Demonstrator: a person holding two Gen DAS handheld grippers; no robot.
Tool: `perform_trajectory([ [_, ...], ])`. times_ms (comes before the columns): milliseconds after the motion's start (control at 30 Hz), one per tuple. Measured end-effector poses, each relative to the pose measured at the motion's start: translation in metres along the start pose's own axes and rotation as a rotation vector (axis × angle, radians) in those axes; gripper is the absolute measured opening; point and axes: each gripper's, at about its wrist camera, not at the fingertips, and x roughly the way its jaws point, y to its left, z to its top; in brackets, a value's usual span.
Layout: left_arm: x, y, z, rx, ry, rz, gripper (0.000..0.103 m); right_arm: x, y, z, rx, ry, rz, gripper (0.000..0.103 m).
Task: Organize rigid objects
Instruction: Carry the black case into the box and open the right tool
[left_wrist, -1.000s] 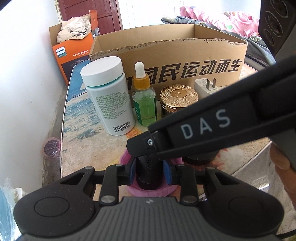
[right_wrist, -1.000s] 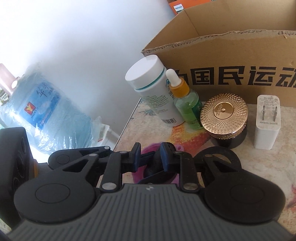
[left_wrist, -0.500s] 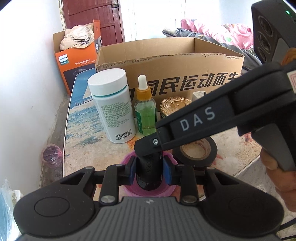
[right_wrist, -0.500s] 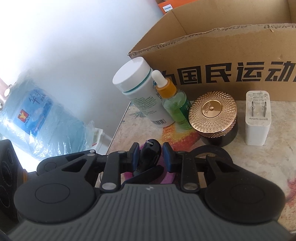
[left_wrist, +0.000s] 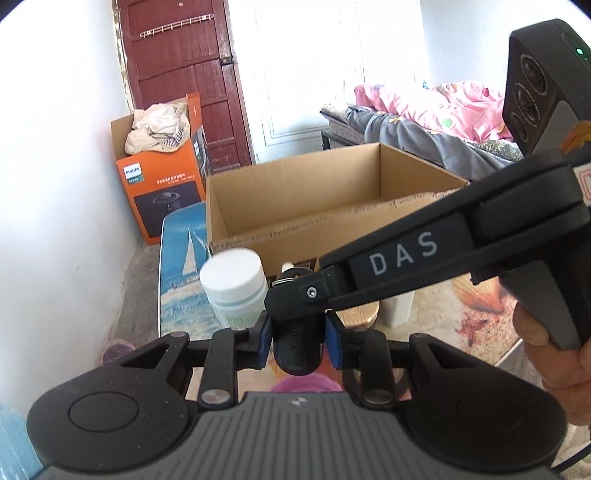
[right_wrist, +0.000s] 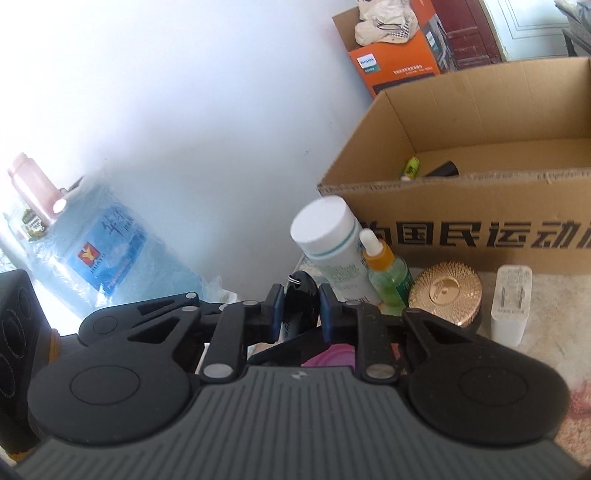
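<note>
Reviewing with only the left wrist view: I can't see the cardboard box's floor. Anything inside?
Observer: Yes, a small yellow-green item and a dark one lie inside the cardboard box.
Reviewer: What's behind the right gripper's finger?
Observer: A green dropper bottle beside the white bottle.
Reviewer: Is the right gripper clamping the black fob?
Observer: Its pads flank the fob closely; contact I cannot confirm.
</note>
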Motion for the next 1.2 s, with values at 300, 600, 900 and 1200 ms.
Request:
perform_trajectory([
  [300, 0.000, 0.008, 0.090, 0.009, -0.076, -0.038, 0.031, -0.036, -0.006, 0.091, -0.059, -0.082, 0.039, 0.017],
  [600, 0.106, 0.034, 0.159, -0.088, 0.169, -0.174, 0.031, -0.001, -0.091, 0.165, 0.097, 0.040, 0.001, 0.016],
  [900, 0.225, 0.059, 0.167, -0.161, 0.433, -0.139, 0.029, 0.090, -0.187, 0.192, 0.379, 0.218, 0.012, 0.016],
  [1200, 0.283, 0.081, 0.167, -0.191, 0.525, -0.023, 0.044, 0.171, -0.228, 0.198, 0.561, 0.273, 0.022, 0.027],
])
